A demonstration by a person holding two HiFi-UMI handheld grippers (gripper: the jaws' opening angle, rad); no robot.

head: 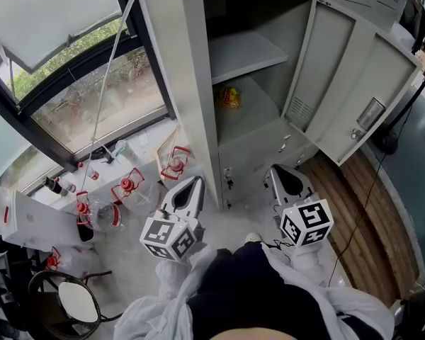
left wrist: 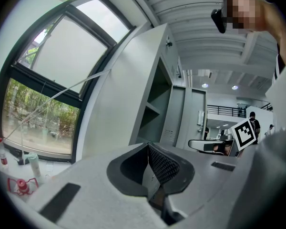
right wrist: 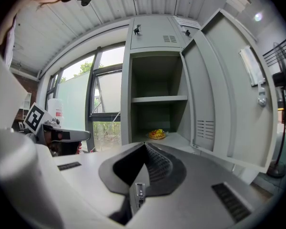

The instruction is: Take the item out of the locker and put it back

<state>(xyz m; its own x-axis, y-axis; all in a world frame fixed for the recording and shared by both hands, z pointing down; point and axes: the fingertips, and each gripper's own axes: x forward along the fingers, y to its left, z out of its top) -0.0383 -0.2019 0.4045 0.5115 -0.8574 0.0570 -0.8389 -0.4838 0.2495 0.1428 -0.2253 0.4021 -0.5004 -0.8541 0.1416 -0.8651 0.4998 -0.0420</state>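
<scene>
Locker (head: 191,105): grey metal, standing beside a window (head: 92,91); one compartment is open.
Door (head: 354,98): swung wide to the right of the opening.
Shelf (head: 244,52): splits the open compartment into an upper and a lower space; its top is bare.
Yellow packet (right wrist: 157,134): lies on the compartment's floor under the shelf, well apart from both grippers.
Left gripper (left wrist: 148,147): held low in front of the locker, jaws pressed together with nothing between them.
Right gripper (right wrist: 144,146): held low facing the open compartment, jaws closed tip to tip and empty.
</scene>
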